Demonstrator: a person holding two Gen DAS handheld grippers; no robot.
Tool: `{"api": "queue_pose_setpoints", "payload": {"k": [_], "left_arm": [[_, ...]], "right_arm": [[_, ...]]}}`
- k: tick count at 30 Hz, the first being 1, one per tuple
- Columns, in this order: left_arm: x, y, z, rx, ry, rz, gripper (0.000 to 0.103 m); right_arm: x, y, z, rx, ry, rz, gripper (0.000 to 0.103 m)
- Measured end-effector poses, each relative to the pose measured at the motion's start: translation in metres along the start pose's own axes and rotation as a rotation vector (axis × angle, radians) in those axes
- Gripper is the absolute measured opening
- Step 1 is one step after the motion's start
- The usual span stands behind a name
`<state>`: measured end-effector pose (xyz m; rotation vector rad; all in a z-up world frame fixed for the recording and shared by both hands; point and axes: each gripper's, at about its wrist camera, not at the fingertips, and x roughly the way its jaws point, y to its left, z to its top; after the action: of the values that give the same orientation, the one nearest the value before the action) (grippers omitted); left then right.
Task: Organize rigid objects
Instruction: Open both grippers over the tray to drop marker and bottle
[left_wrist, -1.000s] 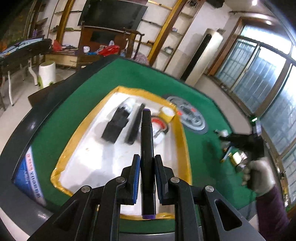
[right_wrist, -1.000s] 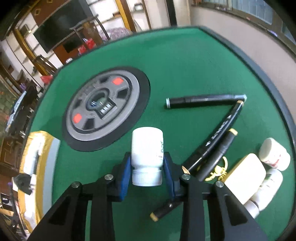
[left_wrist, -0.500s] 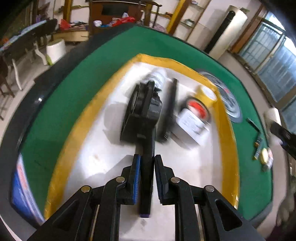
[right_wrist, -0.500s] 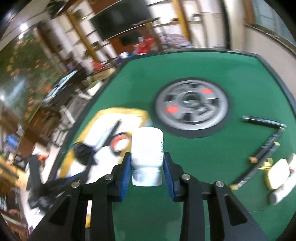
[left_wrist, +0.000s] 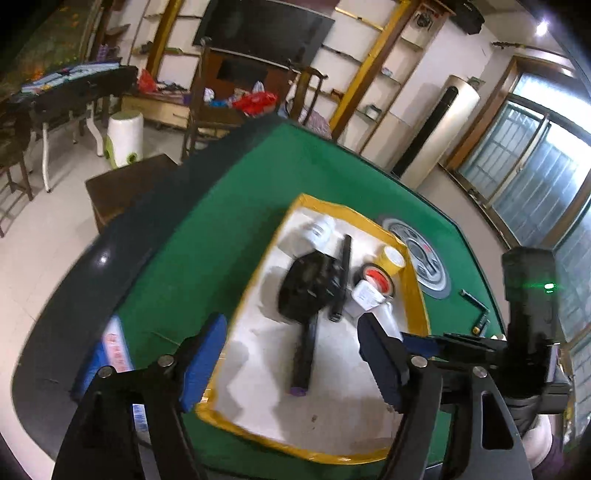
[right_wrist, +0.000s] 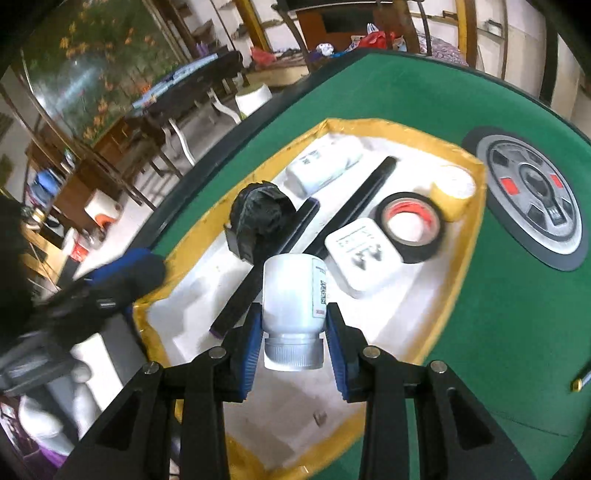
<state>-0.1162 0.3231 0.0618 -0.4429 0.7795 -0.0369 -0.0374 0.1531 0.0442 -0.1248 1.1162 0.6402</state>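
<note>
The white bottle's (right_wrist: 293, 295) label print is too blurred to read. The right gripper (right_wrist: 293, 343) pinches it above the yellow-rimmed tray (right_wrist: 476, 236). The left gripper (left_wrist: 291, 363) hangs spread wide over the purple-capped marker (left_wrist: 306, 356).

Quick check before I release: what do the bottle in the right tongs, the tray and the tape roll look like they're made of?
White bottle: looks like smooth, slightly glossy plastic, with a ribbed cap and a printed paper label. Tray: white, matte, dented floor suggests foam, with a rim wrapped in shiny yellow tape; the core is unclear. Tape roll: black, glossy wound tape, likely vinyl, around a red-and-white core.
</note>
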Motion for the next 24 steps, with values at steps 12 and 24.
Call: {"api": "queue_pose_setpoints", "payload": {"k": [12,24], "left_arm": [[-0.003,0.014,-0.005,-0.055,0.016,0.013,0.077],[-0.017,-0.066,-0.019,0.119,-0.007,-0.017,0.083]], "right_arm": [[-0.031,0.02,-0.015,-0.088,-0.167,-0.112,0.063],[-0.123,-0.024,-0.087,-0.063,-0.461,-0.677,0.088]]}}
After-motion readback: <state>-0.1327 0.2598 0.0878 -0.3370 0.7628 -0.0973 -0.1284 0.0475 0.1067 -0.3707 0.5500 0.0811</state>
